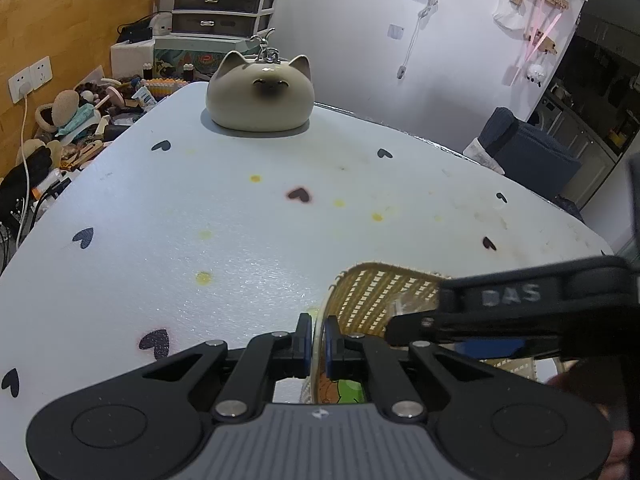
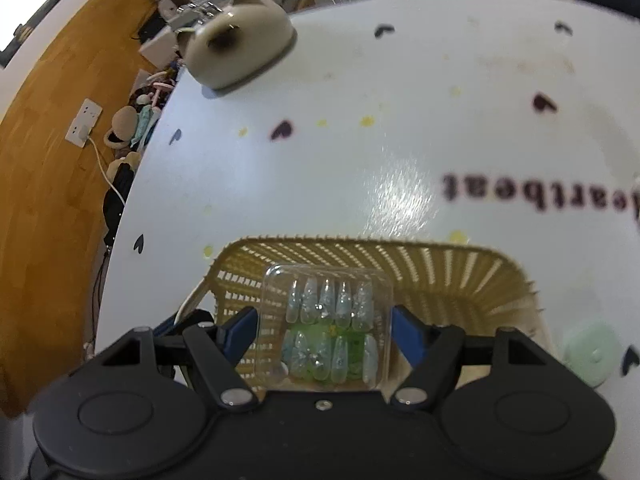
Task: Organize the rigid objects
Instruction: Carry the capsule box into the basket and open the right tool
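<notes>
Left gripper [image 1: 318,340]: jaws pinching the rim of the woven basket [image 1: 372,300] on the surface [image 1: 240,220]. Right gripper [image 2: 324,328]: jaws spread wide around a clear plastic box [image 2: 326,320] of press-on nails, held over the basket interior. Likely light, stiff but crushable, slick-walled; best gripped on flat side edges, gently.

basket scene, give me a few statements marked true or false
1. The left gripper is clamped on the basket rim. True.
2. The right gripper holds nothing. False: a clear case of press-on nails sits between its pads.
3. The cat figurine lies in the basket. False: it stands apart, at the table far edge.
4. The clear case is above the basket. True.
</notes>
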The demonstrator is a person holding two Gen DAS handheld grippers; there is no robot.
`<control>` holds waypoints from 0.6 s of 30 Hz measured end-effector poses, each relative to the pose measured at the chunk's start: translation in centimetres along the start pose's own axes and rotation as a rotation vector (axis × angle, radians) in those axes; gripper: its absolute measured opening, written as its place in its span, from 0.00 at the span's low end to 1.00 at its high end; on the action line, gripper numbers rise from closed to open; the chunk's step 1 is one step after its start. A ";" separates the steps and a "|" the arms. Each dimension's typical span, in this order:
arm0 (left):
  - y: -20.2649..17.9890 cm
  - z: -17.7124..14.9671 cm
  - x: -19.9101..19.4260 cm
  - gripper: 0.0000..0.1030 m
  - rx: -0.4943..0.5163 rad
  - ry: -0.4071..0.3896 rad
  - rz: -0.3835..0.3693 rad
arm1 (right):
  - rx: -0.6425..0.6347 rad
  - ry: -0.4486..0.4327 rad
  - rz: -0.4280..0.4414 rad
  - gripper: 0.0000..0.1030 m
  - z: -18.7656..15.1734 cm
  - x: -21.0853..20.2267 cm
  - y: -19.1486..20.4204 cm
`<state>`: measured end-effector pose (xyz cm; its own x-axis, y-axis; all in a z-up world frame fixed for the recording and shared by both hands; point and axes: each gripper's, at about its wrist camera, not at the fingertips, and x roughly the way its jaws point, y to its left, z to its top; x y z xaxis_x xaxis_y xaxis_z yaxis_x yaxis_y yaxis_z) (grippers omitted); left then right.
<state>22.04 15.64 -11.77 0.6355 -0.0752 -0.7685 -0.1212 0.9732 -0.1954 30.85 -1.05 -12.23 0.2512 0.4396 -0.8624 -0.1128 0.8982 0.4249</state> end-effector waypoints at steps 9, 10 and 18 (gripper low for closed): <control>0.1 0.0 0.1 0.05 0.003 -0.001 -0.008 | -0.007 0.034 0.005 0.72 0.4 2.8 1.1; 0.1 0.0 0.1 0.05 0.006 -0.002 -0.007 | -0.007 0.033 0.006 0.72 0.4 3.0 1.1; 0.1 0.0 0.1 0.05 0.005 -0.003 -0.008 | 0.049 0.046 0.024 0.74 0.5 4.5 0.4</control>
<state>22.06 15.72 -11.85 0.6386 -0.0826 -0.7651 -0.1122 0.9736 -0.1988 32.41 1.25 -15.78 0.2048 0.4618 -0.8630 -0.0705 0.8864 0.4576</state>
